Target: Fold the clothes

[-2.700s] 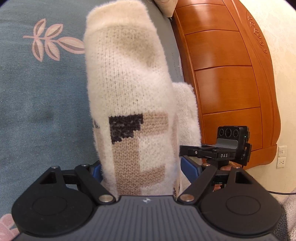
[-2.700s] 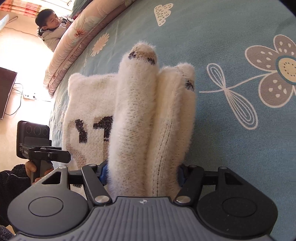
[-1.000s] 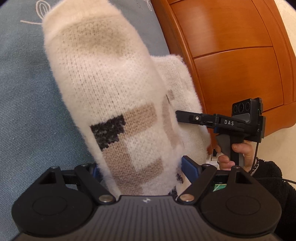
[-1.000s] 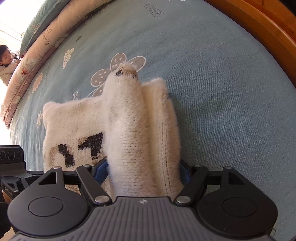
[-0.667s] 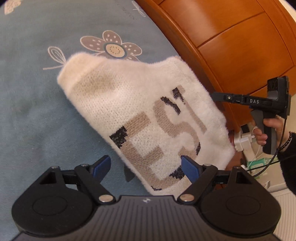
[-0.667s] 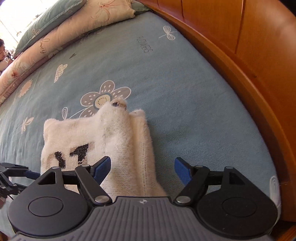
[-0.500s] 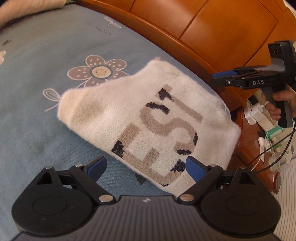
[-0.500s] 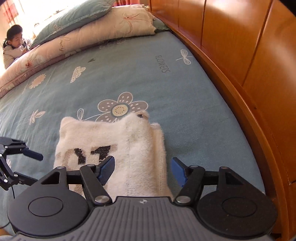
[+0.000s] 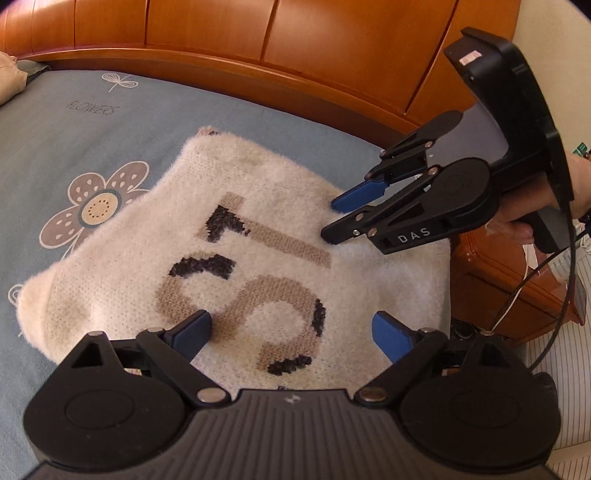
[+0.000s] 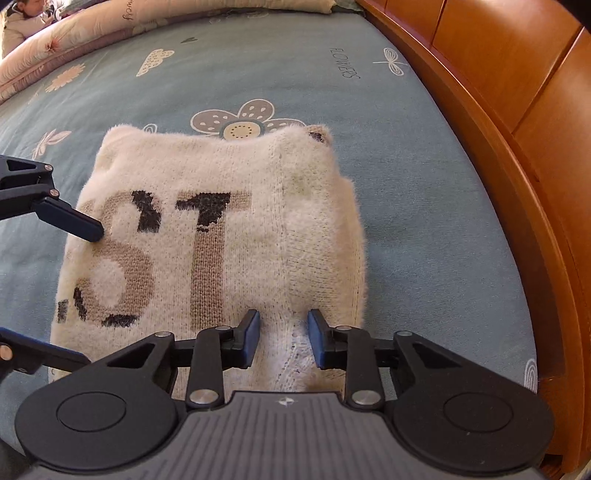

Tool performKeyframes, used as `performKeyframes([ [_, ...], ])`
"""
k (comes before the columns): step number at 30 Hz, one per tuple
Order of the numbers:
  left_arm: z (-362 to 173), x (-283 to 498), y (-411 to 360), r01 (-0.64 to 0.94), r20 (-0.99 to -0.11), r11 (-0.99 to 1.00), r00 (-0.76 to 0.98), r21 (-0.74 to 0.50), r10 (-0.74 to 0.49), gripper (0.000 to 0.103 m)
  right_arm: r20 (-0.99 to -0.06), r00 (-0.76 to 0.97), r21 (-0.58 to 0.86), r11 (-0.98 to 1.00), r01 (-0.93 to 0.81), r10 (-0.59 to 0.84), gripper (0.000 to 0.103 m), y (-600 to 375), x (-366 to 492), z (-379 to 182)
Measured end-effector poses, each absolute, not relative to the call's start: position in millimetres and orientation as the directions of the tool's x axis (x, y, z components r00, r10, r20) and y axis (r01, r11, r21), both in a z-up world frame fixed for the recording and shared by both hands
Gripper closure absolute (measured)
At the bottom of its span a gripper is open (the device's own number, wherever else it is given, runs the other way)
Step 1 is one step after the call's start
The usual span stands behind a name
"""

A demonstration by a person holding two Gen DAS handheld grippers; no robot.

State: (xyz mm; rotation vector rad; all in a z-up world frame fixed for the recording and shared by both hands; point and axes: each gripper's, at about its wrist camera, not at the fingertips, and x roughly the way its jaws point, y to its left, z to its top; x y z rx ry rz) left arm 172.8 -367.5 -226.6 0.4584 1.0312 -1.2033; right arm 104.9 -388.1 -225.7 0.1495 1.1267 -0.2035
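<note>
A folded cream knit sweater [image 9: 258, 258] with tan and black letters lies flat on the blue flowered bedsheet [image 9: 74, 133]. It also shows in the right wrist view [image 10: 221, 229]. My left gripper [image 9: 291, 330] is open just above its near edge, holding nothing. My right gripper [image 10: 283, 341] has its jaws partly open over the sweater's near right part, with nothing gripped. The right gripper also shows in the left wrist view [image 9: 332, 218], its fingertips over the sweater's right side. One left finger [image 10: 70, 221] shows at the left of the right wrist view.
An orange wooden headboard [image 9: 295, 48] runs along the far side of the bed and along the right in the right wrist view [image 10: 517, 110]. Pillows and a rolled quilt [image 10: 110, 22] lie at the far end. A wooden nightstand [image 9: 517, 295] with cables stands beyond the bed edge.
Both grippers held the sweater lifted, then let go. It now lies flat on the bed and both grippers have drawn back over it, the right one's jaws narrower than half a second ago.
</note>
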Motion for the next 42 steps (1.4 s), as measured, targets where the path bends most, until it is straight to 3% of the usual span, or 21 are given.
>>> performKeyframes([
  [6,-237.7,157.2,-374.0,0.957,-0.88,0.276,0.05,-0.094,-0.472,0.001,-0.903,0.426,0.071,0.957,0.282,-0.059,0.071,-390.0,107.1,-217.5],
  [9,-238.4,156.8,-366.8,0.959,-0.875,0.264,0.041,-0.1,-0.482,0.001,-0.882,0.472,0.157,0.935,0.318,-0.012,0.068,-396.7,108.8,-207.8],
  [14,-236.9,154.9,-359.2,0.952,-0.873,0.284,0.041,-0.113,-0.486,0.001,-0.855,0.518,0.171,0.936,0.306,-0.014,0.069,-410.2,137.8,-193.9],
  [19,-238.0,154.8,-358.1,0.945,-0.862,0.304,0.05,-0.123,-0.505,0.001,-0.837,0.541,0.06,0.969,0.239,-0.082,0.07,-419.5,182.0,-190.7],
  [26,-238.4,159.7,-355.1,0.926,-0.843,0.338,0.04,-0.17,-0.536,0.001,-0.886,0.459,0.076,0.96,0.268,-0.058,0.072,-442.9,208.9,-237.9],
  [42,-238.4,165.6,-355.6,0.911,-0.84,0.356,0.019,-0.209,-0.543,0.001,-0.885,0.465,0.159,0.938,0.308,-0.002,0.07,-373.3,112.9,-185.5],
])
